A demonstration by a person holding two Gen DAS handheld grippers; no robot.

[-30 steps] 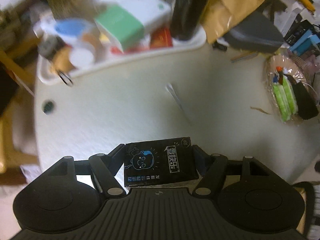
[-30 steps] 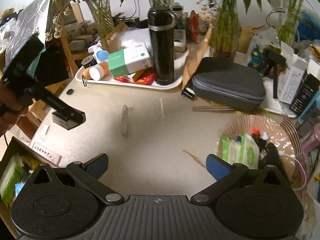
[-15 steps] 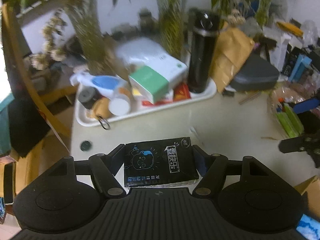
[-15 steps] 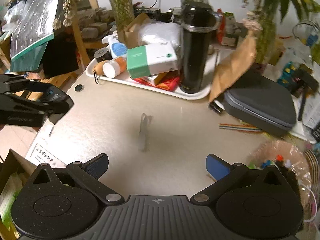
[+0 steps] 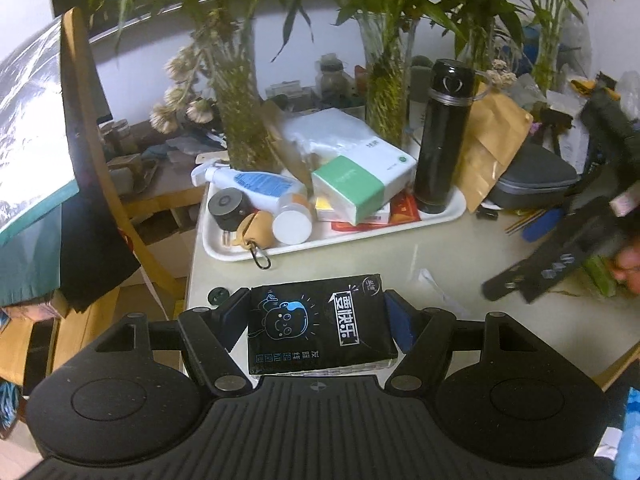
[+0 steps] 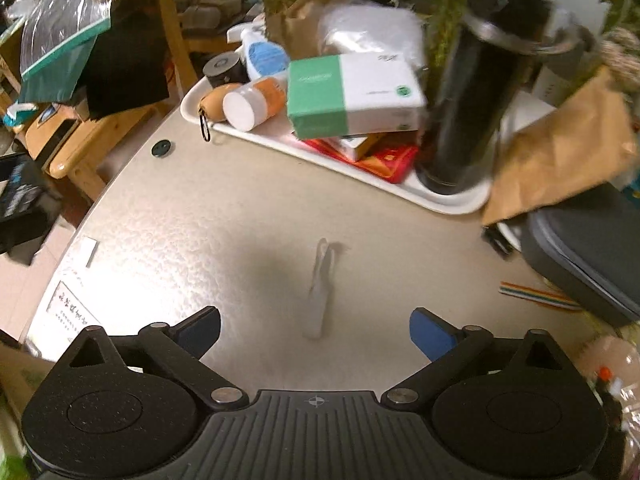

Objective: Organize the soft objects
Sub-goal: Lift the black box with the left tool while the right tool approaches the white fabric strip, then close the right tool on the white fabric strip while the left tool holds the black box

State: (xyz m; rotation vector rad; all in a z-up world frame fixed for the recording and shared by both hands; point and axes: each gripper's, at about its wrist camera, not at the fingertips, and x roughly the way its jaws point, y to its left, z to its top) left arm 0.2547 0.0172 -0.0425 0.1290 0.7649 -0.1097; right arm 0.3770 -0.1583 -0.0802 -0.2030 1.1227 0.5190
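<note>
- The left gripper (image 5: 318,320) is clamped on a black tissue pack (image 5: 320,322); both blue pads press on the pack's short sides. The pack has a blue cartoon face and white Chinese lettering on top, and it's held up off the beige table (image 5: 360,256), near the table's left edge.
- Past the pack sits a white tray (image 5: 224,250) crammed with stuff: a tall black thermos (image 5: 442,136), a green-and-white box (image 5: 352,190) leaning on other boxes, a white-capped bottle (image 5: 292,224), a spray bottle (image 5: 256,182) on its side, a small black round thing (image 5: 228,208), and a tan pouch (image 5: 252,232) with a carabiner hanging over the rim.
- Glass vases of bamboo stalks (image 5: 384,80) stand behind the tray, a brown paper bag (image 5: 492,148) leans beside the thermos, and a grey zip case (image 5: 536,180) sits to the right of that.
- The right gripper (image 6: 316,330) points down at the table with its jaws wide apart and closing a bit. Nothing is gripped, but a thin crumpled clear plastic wrapper (image 6: 320,292) lies on the table in line with the gap, just ahead of the tips and untouched.
- In the left wrist view the right gripper (image 5: 520,284) shows up blurred at the right edge, with a bit of the person's hand (image 5: 628,268) behind it.
- A little dark disc (image 6: 161,148) lies near the table's edge, by the tray's corner.
</note>
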